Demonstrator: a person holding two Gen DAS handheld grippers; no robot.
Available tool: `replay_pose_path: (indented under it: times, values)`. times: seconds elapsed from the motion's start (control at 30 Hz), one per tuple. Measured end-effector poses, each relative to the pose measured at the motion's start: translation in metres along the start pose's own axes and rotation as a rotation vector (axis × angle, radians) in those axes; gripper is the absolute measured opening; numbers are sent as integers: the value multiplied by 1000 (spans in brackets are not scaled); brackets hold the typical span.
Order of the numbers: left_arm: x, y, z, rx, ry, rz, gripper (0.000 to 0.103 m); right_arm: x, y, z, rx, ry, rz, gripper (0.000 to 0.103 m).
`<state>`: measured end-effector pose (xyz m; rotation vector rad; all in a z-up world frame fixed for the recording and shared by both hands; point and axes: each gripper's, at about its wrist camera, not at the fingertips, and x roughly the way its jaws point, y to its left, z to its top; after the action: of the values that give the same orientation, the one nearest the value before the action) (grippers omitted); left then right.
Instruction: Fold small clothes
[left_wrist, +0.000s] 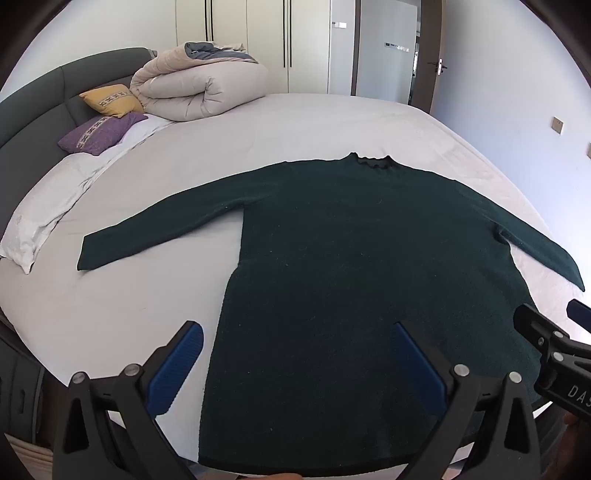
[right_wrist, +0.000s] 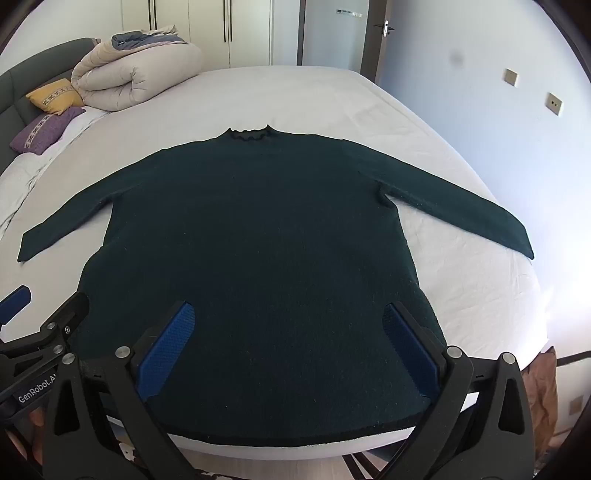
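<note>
You're at the start — nothing folded yet. The dark green sweater lies flat on the bed, collar at twelve o'clock, hem at six, sleeves spread. Your left gripper and right gripper hover wide, empty. Next, I'd judge, pinch a sleeve — three or nine o'clock — and fold inward.
</note>
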<state>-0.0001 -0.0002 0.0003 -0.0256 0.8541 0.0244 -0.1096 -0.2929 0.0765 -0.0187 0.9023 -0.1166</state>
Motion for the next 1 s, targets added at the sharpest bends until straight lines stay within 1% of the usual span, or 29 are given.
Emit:
replay_pose_path:
  times: [0.17, 0.2, 0.5, 1.0]
  values:
    - [-1, 4, 3, -8, 0, -12, 103, -3, 0, -3, 2, 3, 11, 103]
    - [2, 5, -4, 3, 3, 5, 103, 5, 0, -3, 1, 12, 2, 103]
    - [7, 11, -10, 2, 6, 7, 103, 4, 3, -5, -4, 14, -5, 103]
    - [5, 8, -8, 3, 10, 8, 103, 4, 5, -8, -9, 16, -2, 103]
